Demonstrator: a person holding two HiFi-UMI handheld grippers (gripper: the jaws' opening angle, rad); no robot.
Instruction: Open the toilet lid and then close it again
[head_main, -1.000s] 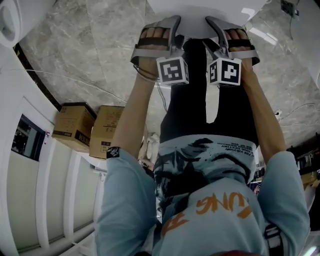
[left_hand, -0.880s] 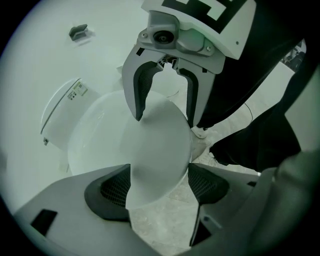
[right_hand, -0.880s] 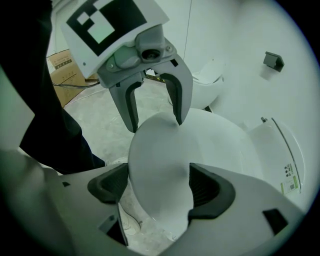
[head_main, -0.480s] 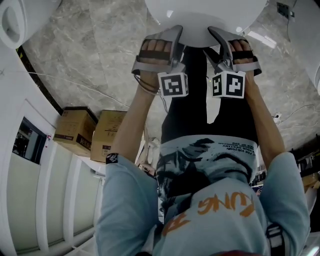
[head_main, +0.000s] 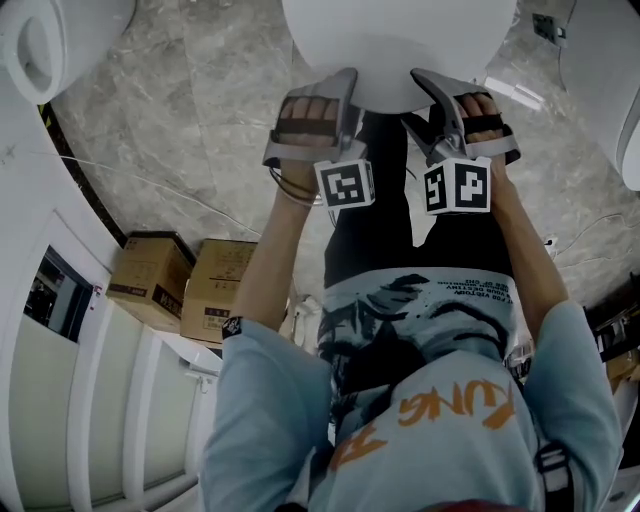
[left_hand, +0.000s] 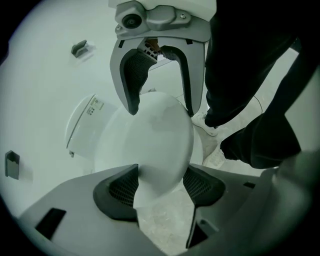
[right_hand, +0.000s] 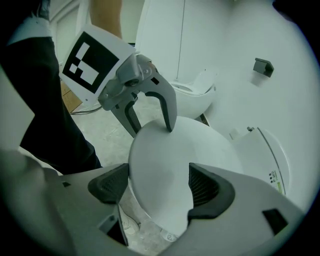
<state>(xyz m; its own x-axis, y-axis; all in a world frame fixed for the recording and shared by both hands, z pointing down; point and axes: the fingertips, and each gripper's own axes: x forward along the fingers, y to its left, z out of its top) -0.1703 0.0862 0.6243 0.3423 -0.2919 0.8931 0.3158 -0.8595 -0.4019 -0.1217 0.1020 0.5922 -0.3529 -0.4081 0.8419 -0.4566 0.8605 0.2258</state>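
The white toilet lid lies at the far edge of the head view, straight in front of the person, with its rounded near rim towards them. Both claws are on that rim, side by side. The left claw has just been closing. The lid's edge fills the space between its dark ribbed pads, and both pads seem to bear on it. The right claw takes the rim a little further right in the same way, one pad on each face of the lid, so it too is holding the lid. How far the lid stands off the seat cannot be told.

Behind the lid is the toilet's white back part, which carries a small label. A second toilet stands further off against the wall. Grey marble floor surrounds the toilet. Two cardboard boxes sit on it to the near left, beside white panelling.
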